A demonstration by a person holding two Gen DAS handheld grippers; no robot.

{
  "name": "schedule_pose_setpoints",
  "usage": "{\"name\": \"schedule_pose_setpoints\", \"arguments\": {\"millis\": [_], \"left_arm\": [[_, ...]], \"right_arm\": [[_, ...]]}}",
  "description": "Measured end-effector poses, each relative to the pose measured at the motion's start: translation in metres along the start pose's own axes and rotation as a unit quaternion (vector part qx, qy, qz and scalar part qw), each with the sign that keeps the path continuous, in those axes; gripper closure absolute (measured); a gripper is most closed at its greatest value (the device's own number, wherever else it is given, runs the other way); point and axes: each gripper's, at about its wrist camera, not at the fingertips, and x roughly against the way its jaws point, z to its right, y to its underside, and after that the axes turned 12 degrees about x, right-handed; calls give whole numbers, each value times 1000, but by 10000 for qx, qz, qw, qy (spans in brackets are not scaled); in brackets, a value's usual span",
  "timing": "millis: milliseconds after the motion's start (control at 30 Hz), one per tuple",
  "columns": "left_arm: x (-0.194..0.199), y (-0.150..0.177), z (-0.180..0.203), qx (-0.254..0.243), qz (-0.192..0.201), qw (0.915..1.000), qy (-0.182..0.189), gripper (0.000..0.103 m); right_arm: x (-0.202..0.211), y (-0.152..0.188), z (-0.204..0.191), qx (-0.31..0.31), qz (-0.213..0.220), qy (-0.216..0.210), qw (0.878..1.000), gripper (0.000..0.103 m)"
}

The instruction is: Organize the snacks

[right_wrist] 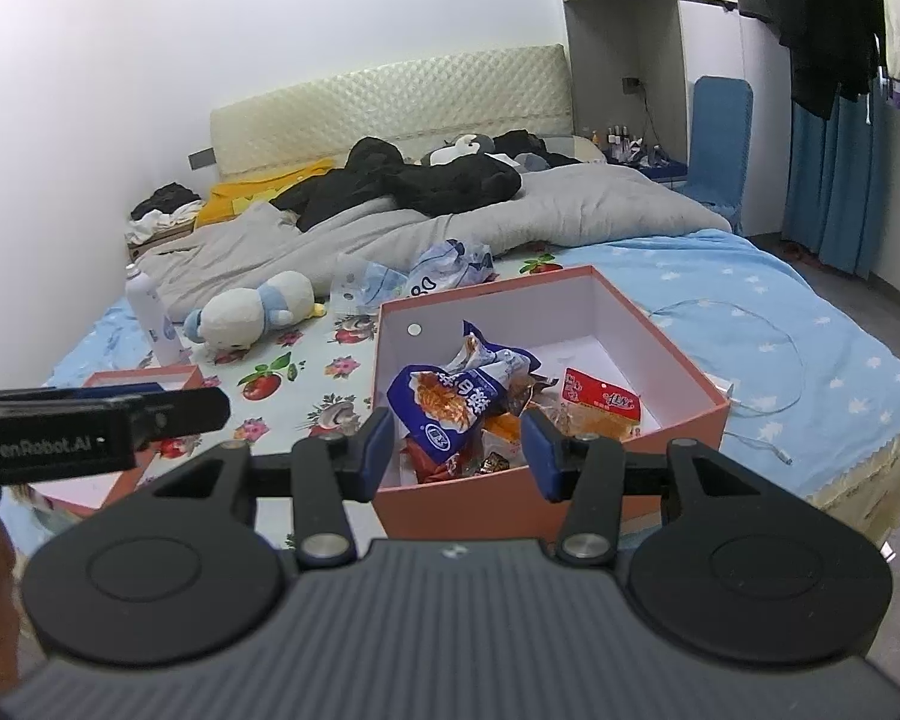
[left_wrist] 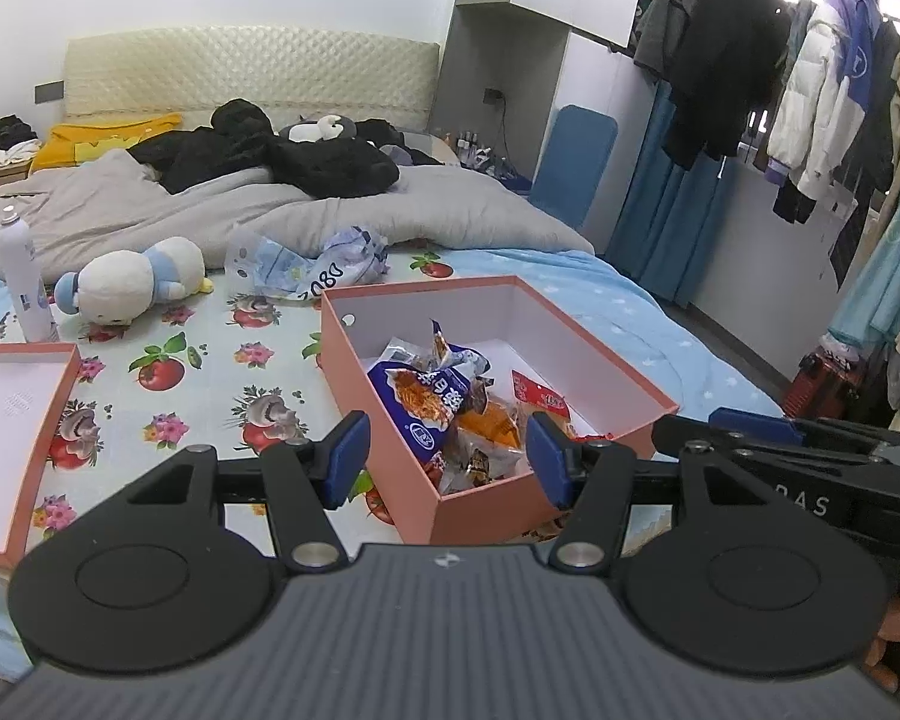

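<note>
A pink box (left_wrist: 480, 507) (right_wrist: 696, 414) stands open on the bed, holding several snack packets: a blue and white bag (left_wrist: 420, 396) (right_wrist: 450, 402), a red packet (left_wrist: 540, 399) (right_wrist: 600, 399) and orange ones. My left gripper (left_wrist: 447, 456) is open and empty, held just before the box's near corner. My right gripper (right_wrist: 456, 450) is open and empty, above the box's near wall. The right gripper's body shows at the right of the left wrist view (left_wrist: 810, 462). The left gripper's body shows at the left of the right wrist view (right_wrist: 90, 426).
The box's pink lid (left_wrist: 48, 438) (right_wrist: 120, 480) lies upside down to the left. A plush toy (left_wrist: 126, 288) (right_wrist: 252, 312), a white spray bottle (left_wrist: 24, 282) (right_wrist: 150, 312) and a crumpled plastic bag (left_wrist: 312, 264) (right_wrist: 438, 270) lie beyond. A grey quilt (left_wrist: 420, 210) and clothes cover the far bed. A white cable (right_wrist: 768, 372) lies right of the box.
</note>
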Motion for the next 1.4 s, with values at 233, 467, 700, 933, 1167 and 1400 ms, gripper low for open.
{"name": "schedule_pose_setpoints", "arguments": {"millis": [233,467,700,933,1167,1400], "left_arm": [[0,0,1,-70,12,10000,-69,27],[-8,3,2,-96,-74,9997,-204,5],[-9,3,0,-27,-25,9996,-275,2],[-6,2,4,-66,61,9994,-347,2],[-2,2,5,-75,175,9990,-392,2],[-1,1,6,-38,112,9990,-428,2]], "right_arm": [[1,3,0,16,-104,-3,9999,36],[0,3,5,16,-62,180,9998,11],[1,5,9,22,-94,236,9997,11],[2,6,7,41,-103,224,9997,11],[3,6,6,-2,-84,226,9997,11],[8,6,8,-24,-17,216,9998,11]]}}
